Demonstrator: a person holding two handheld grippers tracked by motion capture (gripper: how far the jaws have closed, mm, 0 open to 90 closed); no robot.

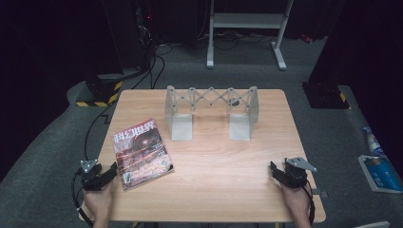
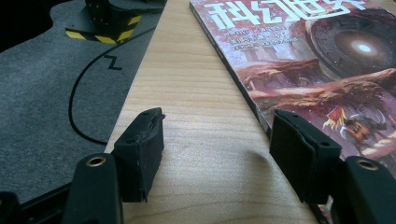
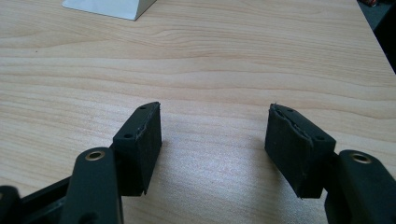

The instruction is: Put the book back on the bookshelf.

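Note:
A magazine (image 1: 141, 153) with a dark red cover and white characters lies flat on the wooden table (image 1: 218, 166), near its left front. My left gripper (image 1: 110, 172) rests at the table's left front corner, just left of the magazine, jaws open with bare wood between them. In the left gripper view the magazine (image 2: 317, 60) fills the upper right, its spine edge running down to the right jaw; my left gripper (image 2: 217, 144) holds nothing. My right gripper (image 1: 274, 172) sits low at the right front, open over bare wood. In its own view the right gripper (image 3: 214, 135) is wide apart.
A grey expandable rack (image 1: 211, 111) with two flat feet stands at the table's back middle; one foot's corner (image 3: 107, 8) shows in the right gripper view. Off the table, black cables and a hazard-striped base (image 1: 97, 92) lie on grey carpet at left; packets (image 1: 378, 168) lie at right.

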